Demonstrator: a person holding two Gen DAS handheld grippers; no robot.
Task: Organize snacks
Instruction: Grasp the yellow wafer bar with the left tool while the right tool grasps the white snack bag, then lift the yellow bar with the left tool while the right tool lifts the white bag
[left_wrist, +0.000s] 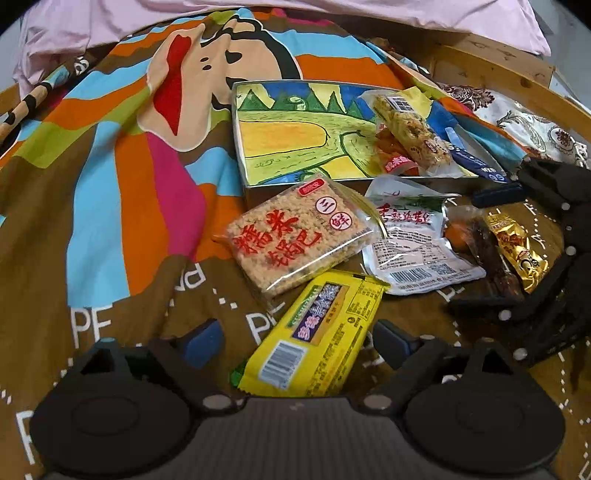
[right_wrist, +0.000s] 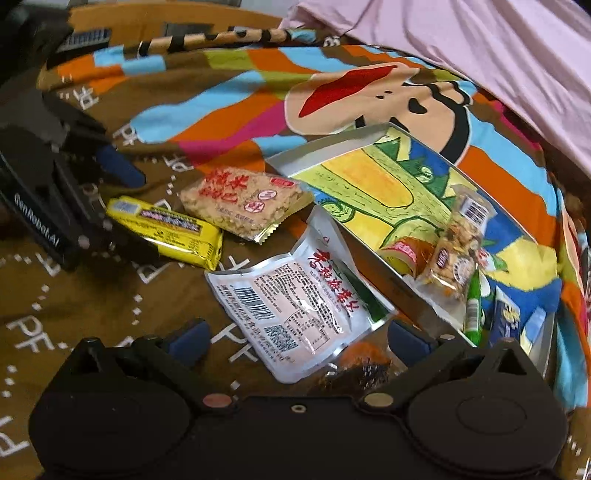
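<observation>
Lying on a bright cartoon bedspread (left_wrist: 110, 192) are lots of snacks, next to a flat metal tray (left_wrist: 291, 129) with a drawing of hills and trees inside it. The left gripper (left_wrist: 295, 341) has its two blue fingers (left_wrist: 201, 345) spread wide, one on each side of a yellow snack bar (left_wrist: 317, 332), but they are not squeezing it. Just past the yellow bar sits a square rice cracker pack (left_wrist: 295, 236) with red letters, leaning on the front edge of the tray. Beside that pack is a white pouch (left_wrist: 413, 243) with a barcode, and next to the pouch lie a dark brown packet (left_wrist: 476, 240) and a shiny gold wrapper (left_wrist: 517, 251). Some snacks are already in the tray at its right end: a nutty bar in a clear wrapper (left_wrist: 410, 133), an orange packet (left_wrist: 395, 162) under it, and a blue packet (left_wrist: 472, 158). The right gripper (right_wrist: 299, 341) is wide open too, with its blue fingers (right_wrist: 186, 341) on either side of the near end of the white pouch (right_wrist: 295, 306) and not gripping it. From the right wrist view, a green stick packet (right_wrist: 472, 314) also sits in the tray (right_wrist: 321, 151). A pink blanket (left_wrist: 332, 14) lies at the far end of the bed.
</observation>
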